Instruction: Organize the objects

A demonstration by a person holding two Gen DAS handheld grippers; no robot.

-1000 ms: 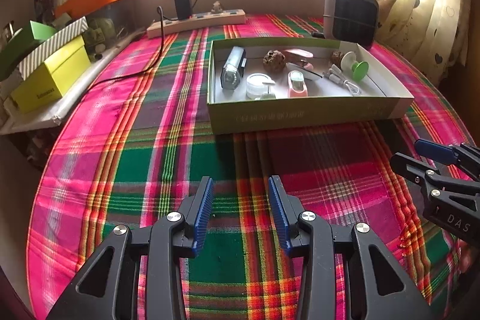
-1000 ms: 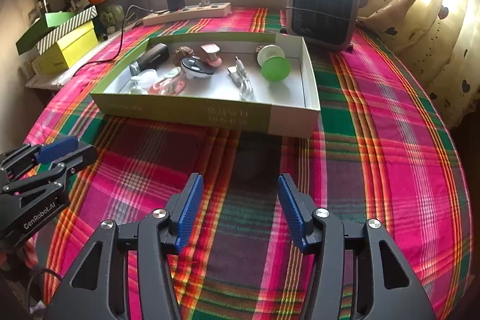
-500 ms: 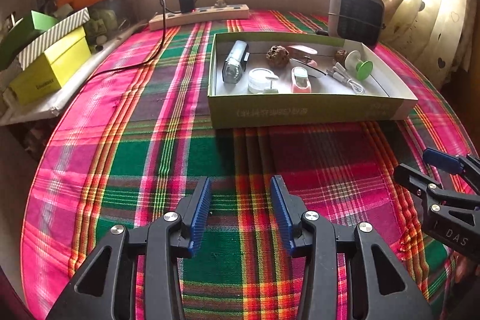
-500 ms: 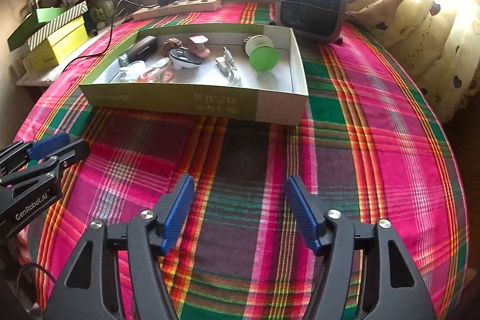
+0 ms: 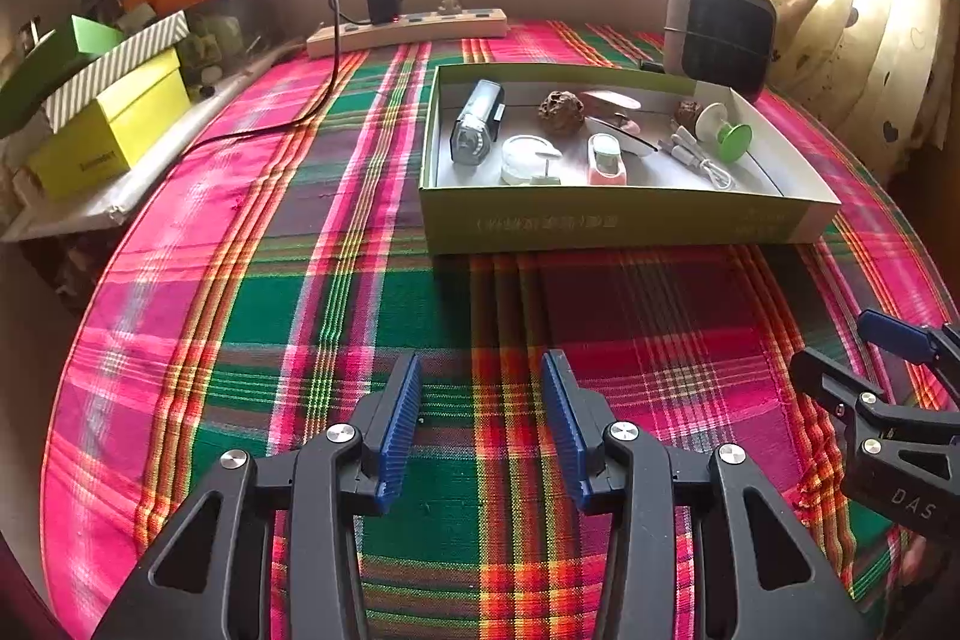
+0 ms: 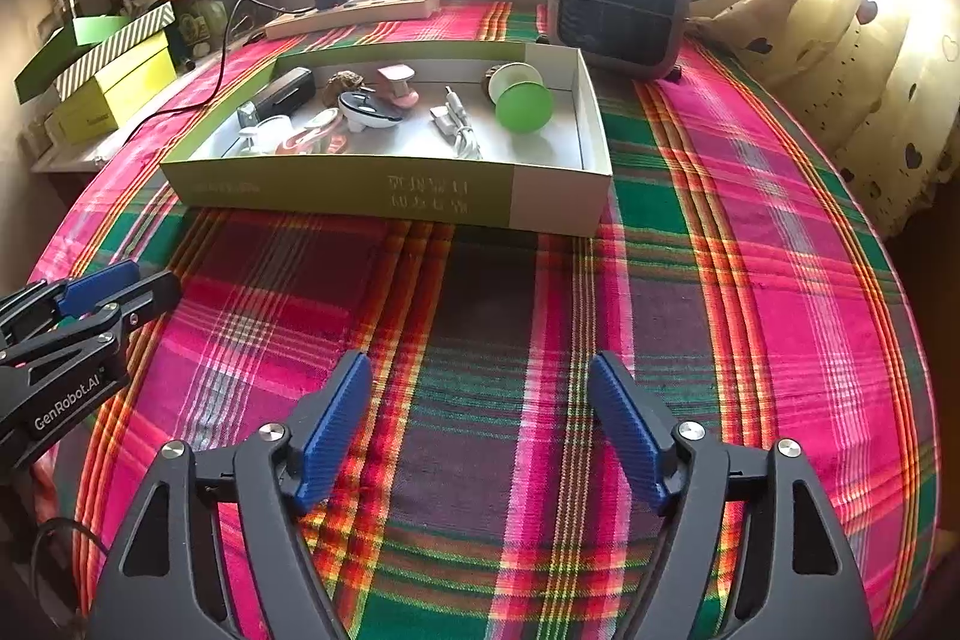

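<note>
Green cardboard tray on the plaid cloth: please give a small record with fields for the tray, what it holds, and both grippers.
tray: shallow green cardboard tray, open top, on the plaid tablecloth
contents: green round-ended spool, coiled white cable, black rectangular device, other small items
left gripper: open, nothing between the jaws, jaws just opened wider
right gripper: open, nothing between the jaws, jaws just opened wider

Plaid table (image 5: 300, 316): tray (image 5: 600, 220), fan (image 5: 720, 34)
</note>
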